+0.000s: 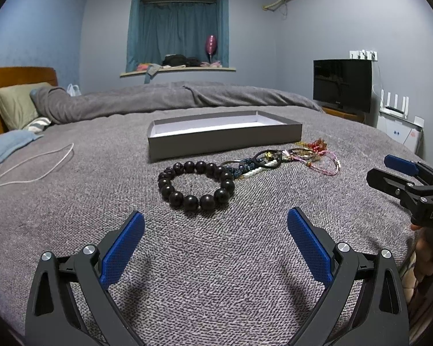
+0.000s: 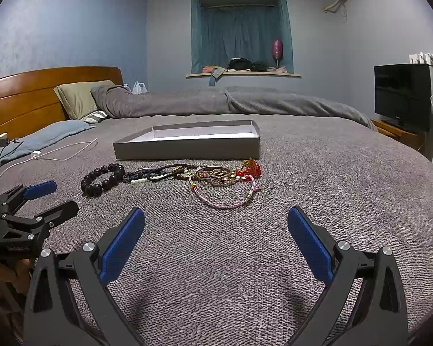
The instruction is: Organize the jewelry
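A row of jewelry lies on the grey bedspread in front of a shallow grey box (image 1: 222,141) (image 2: 187,147) with a white inside. A dark bead bracelet (image 1: 196,186) (image 2: 102,178) lies at the left end. Beside it are a tangle of dark and white bead strands (image 1: 259,164) (image 2: 156,174), metal bangles (image 2: 213,174), a red bead piece (image 1: 317,145) (image 2: 249,170) and a pink cord bracelet (image 1: 326,163) (image 2: 225,194). My left gripper (image 1: 216,219) is open and empty, just short of the dark bead bracelet. My right gripper (image 2: 216,216) is open and empty, short of the pink cord bracelet.
A white charging cable (image 1: 34,170) (image 2: 63,151) lies on the bed at left near pillows (image 2: 80,98) and a wooden headboard (image 2: 29,95). A rolled grey duvet (image 1: 173,98) lies behind the box. A TV (image 1: 342,85) stands at right.
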Demonstrator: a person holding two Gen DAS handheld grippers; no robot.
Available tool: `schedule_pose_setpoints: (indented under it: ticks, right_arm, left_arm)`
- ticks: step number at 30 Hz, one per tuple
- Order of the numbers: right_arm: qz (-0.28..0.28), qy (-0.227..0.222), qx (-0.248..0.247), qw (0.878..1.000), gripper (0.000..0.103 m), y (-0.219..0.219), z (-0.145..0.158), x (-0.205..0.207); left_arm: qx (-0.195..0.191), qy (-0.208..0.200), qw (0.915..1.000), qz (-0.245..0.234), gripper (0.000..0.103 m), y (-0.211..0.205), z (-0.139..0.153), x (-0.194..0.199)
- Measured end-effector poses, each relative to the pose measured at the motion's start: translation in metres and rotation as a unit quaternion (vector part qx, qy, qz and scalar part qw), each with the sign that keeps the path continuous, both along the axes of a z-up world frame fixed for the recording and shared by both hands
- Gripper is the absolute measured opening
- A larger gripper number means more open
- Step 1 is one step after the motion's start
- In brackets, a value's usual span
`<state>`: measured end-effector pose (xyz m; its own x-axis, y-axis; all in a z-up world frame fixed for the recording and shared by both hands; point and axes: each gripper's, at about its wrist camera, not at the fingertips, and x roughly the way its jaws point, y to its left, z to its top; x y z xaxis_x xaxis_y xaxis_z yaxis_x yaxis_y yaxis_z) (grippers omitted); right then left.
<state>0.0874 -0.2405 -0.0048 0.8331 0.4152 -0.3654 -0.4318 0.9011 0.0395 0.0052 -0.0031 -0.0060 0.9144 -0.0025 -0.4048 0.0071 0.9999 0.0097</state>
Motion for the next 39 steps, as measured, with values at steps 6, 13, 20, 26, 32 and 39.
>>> schedule_pose_setpoints:
  ticks: [6, 13, 20, 26, 32, 39]
  right_arm:
    - [0.0, -0.001, -0.001, 1.0, 0.098, 0.001, 0.0, 0.0]
    - [0.0, -0.001, 0.0, 1.0, 0.098, 0.001, 0.0, 0.0]
    - [-0.006, -0.001, 0.001, 1.0, 0.098, -0.002, 0.001, 0.001]
    - [-0.009, 0.007, 0.002, 1.0, 0.098, -0.005, 0.003, 0.005]
    - [-0.008, 0.015, -0.002, 1.0, 0.098, -0.005, 0.01, 0.014]
    - [-0.009, 0.033, -0.02, 0.999, 0.098, -0.005, 0.018, 0.036]
  left_arm:
    - [-0.001, -0.001, 1.0, 0.0, 0.098, 0.0, 0.001, -0.002]
    - [-0.001, 0.001, 1.0, 0.0, 0.098, 0.0, 0.001, -0.001]
    - [-0.007, 0.006, 1.0, -0.001, 0.098, 0.001, 0.002, 0.002]
    - [-0.014, 0.009, 0.9998, -0.006, 0.098, 0.005, 0.009, 0.007]
    - [-0.017, 0.012, 0.9997, -0.009, 0.098, 0.015, 0.025, 0.02]
    - [-0.034, 0.046, 0.9984, -0.002, 0.098, 0.033, 0.035, 0.044]
